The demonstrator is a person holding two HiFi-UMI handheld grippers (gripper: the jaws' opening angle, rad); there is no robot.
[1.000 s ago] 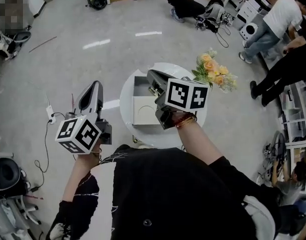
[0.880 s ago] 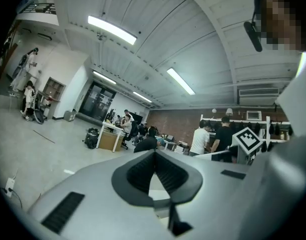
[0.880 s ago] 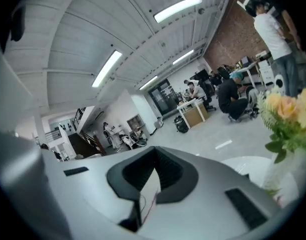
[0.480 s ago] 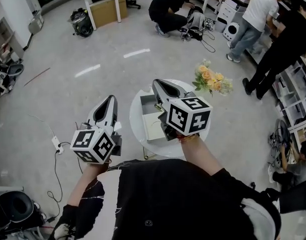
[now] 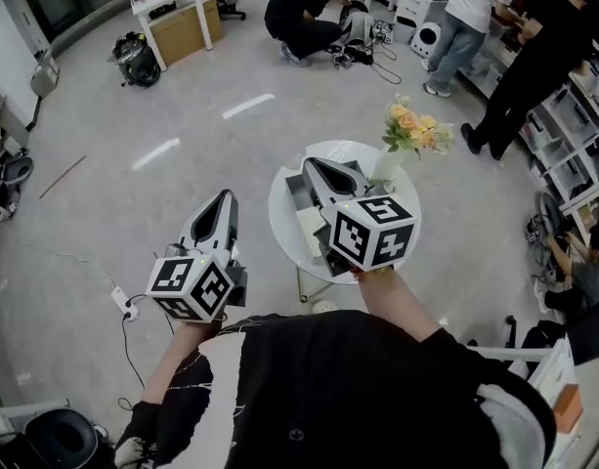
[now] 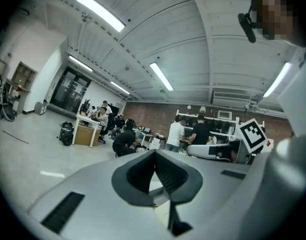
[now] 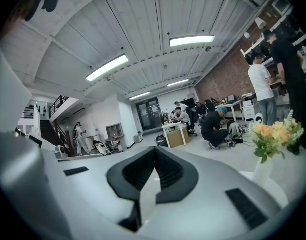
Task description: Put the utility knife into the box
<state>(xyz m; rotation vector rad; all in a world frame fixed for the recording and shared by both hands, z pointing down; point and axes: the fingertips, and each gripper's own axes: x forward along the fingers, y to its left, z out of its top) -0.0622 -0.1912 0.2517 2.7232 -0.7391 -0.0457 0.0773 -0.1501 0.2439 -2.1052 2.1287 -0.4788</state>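
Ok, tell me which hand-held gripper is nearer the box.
Right. The right hand-held gripper is over the table, above the box; the left hand-held gripper is off the table's left edge, over the floor.

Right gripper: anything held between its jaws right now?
No, in the right gripper view the right gripper has its jaws closed tip to tip with nothing clamped between them.

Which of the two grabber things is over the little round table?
The right gripper, next to the flowers, is above the round white table. The left gripper is over the floor.
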